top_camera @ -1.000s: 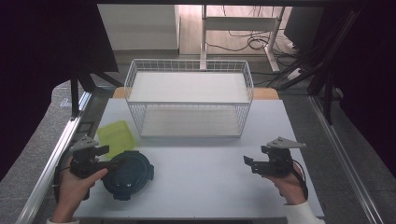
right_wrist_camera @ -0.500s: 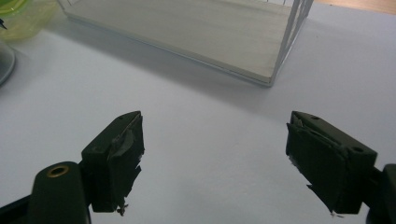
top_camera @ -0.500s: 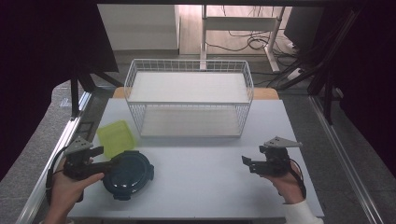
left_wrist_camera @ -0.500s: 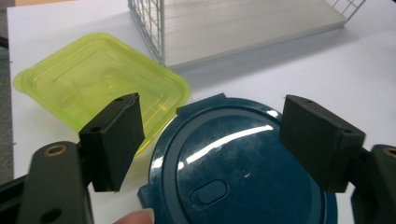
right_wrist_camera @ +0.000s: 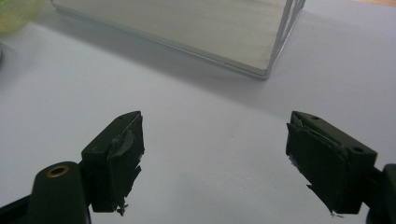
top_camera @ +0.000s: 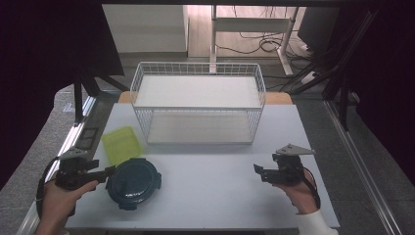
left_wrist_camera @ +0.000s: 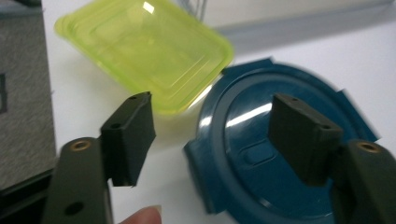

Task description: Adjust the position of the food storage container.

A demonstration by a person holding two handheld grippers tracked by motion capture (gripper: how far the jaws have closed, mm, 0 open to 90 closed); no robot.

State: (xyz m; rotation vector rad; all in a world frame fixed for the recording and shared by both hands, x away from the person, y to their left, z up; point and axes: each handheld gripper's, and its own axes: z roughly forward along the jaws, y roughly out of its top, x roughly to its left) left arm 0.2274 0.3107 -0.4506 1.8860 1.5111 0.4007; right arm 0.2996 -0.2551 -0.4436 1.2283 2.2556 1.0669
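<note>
Step in hand: the left gripper (top_camera: 108,171) closes in on the near-left edge of the dark blue round lid (top_camera: 133,183), a grasp not yet made.
Left claw: jaws have just been narrowing but stand apart; the lid's rim lies between them, pads not pressing on it.
Right claw: the right gripper (top_camera: 258,171) hovers over bare table at near right, jaws spread, nothing between them.
Lid's place: flat on the white table (top_camera: 215,196), near left, just beside the yellow-green container (top_camera: 121,144) that lies to its far left.
Next move: it likely calls for pinching the rim squarely, then lifting, perhaps toward the white wire rack (top_camera: 198,107) at the far middle.
Left gripper view: shows the lid's edge tabs and the green container overlapping its rim.
High view: shows both hands and the rack's two shelves.
</note>
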